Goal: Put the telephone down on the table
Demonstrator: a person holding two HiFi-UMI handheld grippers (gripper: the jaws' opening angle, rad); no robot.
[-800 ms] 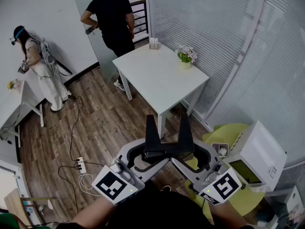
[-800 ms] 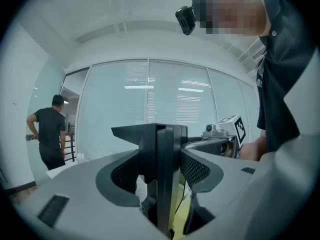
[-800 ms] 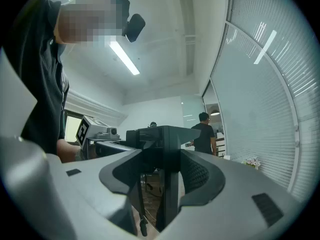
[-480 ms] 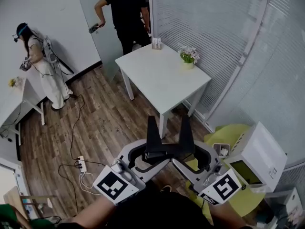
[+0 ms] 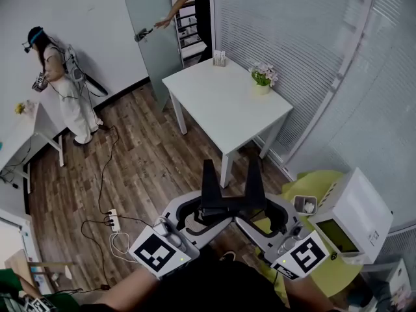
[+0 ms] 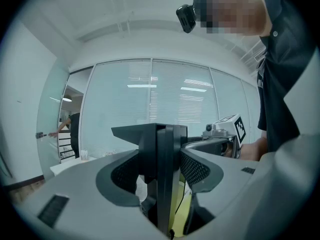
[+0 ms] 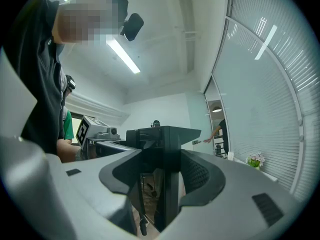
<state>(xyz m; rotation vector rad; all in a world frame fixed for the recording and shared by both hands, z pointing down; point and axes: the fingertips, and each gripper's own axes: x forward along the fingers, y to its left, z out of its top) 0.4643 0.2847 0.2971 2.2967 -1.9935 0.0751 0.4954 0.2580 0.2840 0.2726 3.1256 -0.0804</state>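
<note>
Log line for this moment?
phase: carry | black telephone: in air, not on white square table | left gripper: jaws clamp telephone | right gripper: jaws clamp telephone

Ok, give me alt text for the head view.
The left gripper and right gripper clamp one black telephone between them, in the air over a wood floor. A white table with a small flower pot stands ahead.

Power strip [image 5: 111, 220] on wooden floor [image 5: 151, 164], person in white [image 5: 70, 96] nearby
</note>
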